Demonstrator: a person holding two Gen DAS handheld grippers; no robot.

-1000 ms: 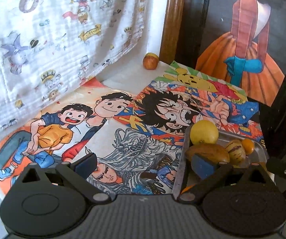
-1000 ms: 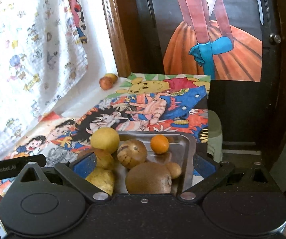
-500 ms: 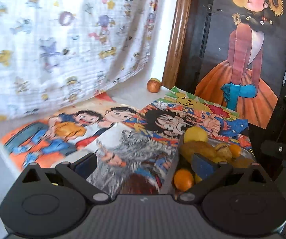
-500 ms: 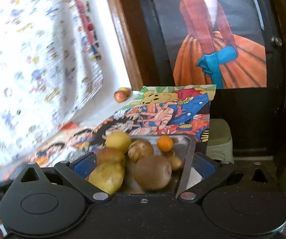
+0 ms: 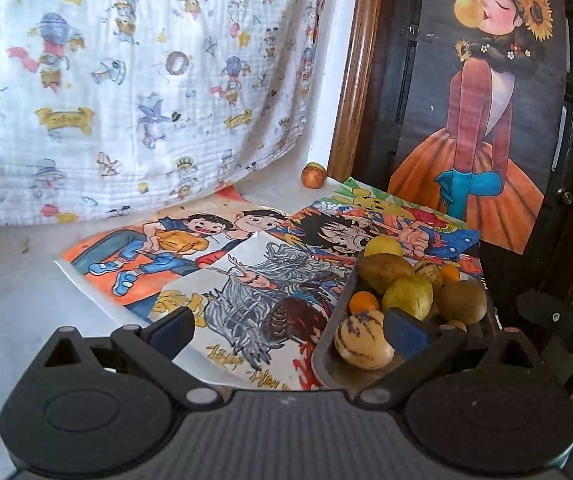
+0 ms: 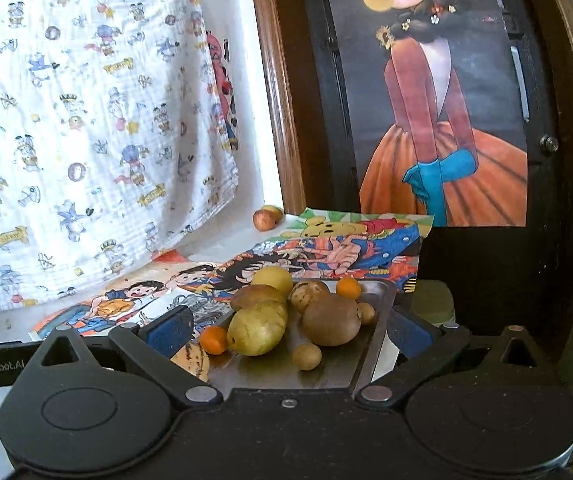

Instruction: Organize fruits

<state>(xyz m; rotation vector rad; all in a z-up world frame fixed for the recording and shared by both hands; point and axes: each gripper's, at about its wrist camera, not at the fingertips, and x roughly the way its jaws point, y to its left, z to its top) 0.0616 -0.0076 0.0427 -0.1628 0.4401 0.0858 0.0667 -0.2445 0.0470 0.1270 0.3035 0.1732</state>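
Both grippers, the left gripper (image 5: 288, 326) and right gripper (image 6: 286, 326), have drawn back from the metal tray (image 6: 380, 312) with jaws released and empty, leaving its fruits piled while one apple (image 5: 313, 175) sits well beyond it, uncollected.

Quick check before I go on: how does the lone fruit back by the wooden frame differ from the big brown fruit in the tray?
The lone fruit is reddish with a yellow patch; the brown fruit is plain dull brown. The lone fruit lies on the bare white surface by the wooden frame, apart from everything; the brown fruit sits in the metal tray among other fruits. Both are roundish and ungrasped.
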